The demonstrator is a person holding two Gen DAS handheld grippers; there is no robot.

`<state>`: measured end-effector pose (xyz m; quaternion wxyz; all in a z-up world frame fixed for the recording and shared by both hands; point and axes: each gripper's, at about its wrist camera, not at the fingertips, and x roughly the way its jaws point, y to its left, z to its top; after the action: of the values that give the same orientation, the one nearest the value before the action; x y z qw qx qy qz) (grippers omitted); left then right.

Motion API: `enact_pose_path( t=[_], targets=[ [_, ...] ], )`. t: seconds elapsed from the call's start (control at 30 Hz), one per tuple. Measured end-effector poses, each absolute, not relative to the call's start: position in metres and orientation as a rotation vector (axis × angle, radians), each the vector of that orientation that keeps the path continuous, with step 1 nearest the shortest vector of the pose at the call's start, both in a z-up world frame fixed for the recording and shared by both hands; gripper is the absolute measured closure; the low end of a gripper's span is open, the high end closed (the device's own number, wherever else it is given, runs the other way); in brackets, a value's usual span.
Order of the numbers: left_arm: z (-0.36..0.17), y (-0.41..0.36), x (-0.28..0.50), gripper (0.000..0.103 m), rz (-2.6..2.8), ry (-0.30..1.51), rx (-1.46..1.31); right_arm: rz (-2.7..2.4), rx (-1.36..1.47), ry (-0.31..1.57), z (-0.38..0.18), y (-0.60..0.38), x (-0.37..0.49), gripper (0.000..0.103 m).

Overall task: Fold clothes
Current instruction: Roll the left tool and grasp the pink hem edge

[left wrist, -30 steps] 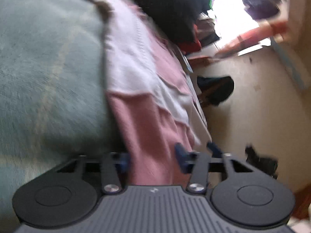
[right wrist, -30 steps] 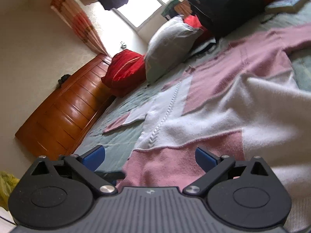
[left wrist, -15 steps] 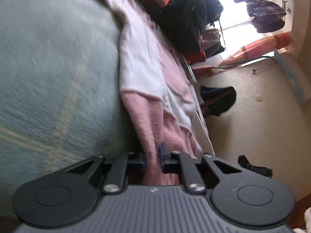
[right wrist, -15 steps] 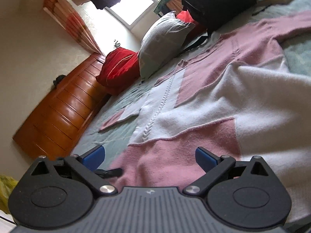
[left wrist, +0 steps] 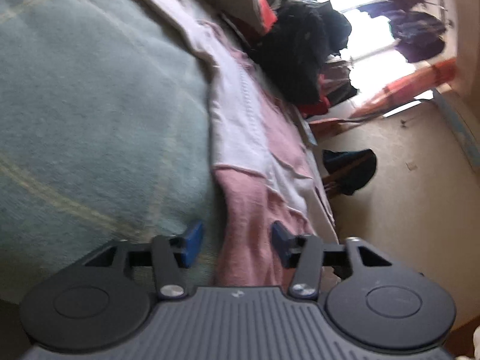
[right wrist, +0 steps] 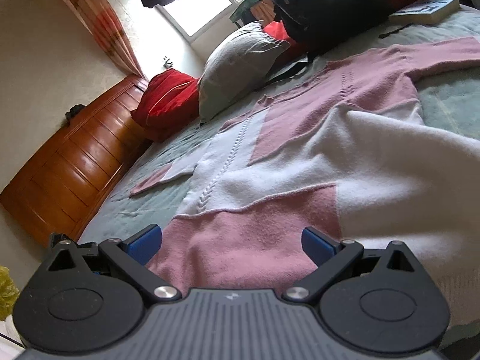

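Observation:
A pink and white knitted sweater [right wrist: 300, 162] lies spread flat on the green blanket [right wrist: 447, 105], one sleeve reaching right and the other left. My right gripper [right wrist: 231, 244] is open wide, low over the pink hem, with its blue fingertips [right wrist: 144, 243] on either side of the fabric. In the left wrist view the same sweater [left wrist: 249, 138] runs along the bed's edge. My left gripper [left wrist: 237, 244] is open at the pink hem corner; the fabric lies between its pads [left wrist: 192, 241] without being pinched.
A grey pillow [right wrist: 237, 63], a red cushion [right wrist: 168, 99], a black backpack [right wrist: 324, 3] and a book [right wrist: 429, 7] sit at the head of the bed. A wooden headboard [right wrist: 66, 162] runs along the left. Beyond the bed's edge is floor with a dark garment [left wrist: 351, 171].
The left gripper closed almost fully on the pink hem half a second ago and now stands open again. The right gripper stayed open and barely shifted.

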<state>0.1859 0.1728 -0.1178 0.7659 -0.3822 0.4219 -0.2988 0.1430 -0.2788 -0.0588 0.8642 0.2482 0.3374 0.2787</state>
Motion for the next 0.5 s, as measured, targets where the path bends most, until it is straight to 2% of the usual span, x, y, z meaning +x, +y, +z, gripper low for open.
enact_pose_path(
  t=[0.33, 0.37, 0.4, 0.43, 0.47, 0.5],
  targets=[
    [-0.130, 0.134, 0.191, 0.049, -0.792, 0.904, -0.830, 0.592, 0.516, 0.724, -0.061, -0.273, 0.141, 0.001],
    [-0.134, 0.136, 0.188, 0.056, -0.784, 0.889, -0.831, 0.595, 0.514, 0.725, -0.062, -0.273, 0.141, 0.001],
    [-0.138, 0.138, 0.187, 0.070, -0.774, 0.877, -0.834, 0.597, 0.515, 0.728, -0.063, -0.273, 0.142, 0.001],
    [-0.143, 0.142, 0.187, 0.080, -0.742, 0.887, -0.860, 0.593, 0.518, 0.732, -0.064, -0.273, 0.142, 0.001],
    [-0.145, 0.145, 0.187, 0.095, -0.724, 0.892, -0.882, 0.588, 0.521, 0.736, -0.065, -0.274, 0.143, 0.001],
    [-0.147, 0.149, 0.187, 0.096, -0.706, 0.896, -0.904, 0.584, 0.524, 0.740, -0.066, -0.274, 0.144, 0.001]
  ],
)
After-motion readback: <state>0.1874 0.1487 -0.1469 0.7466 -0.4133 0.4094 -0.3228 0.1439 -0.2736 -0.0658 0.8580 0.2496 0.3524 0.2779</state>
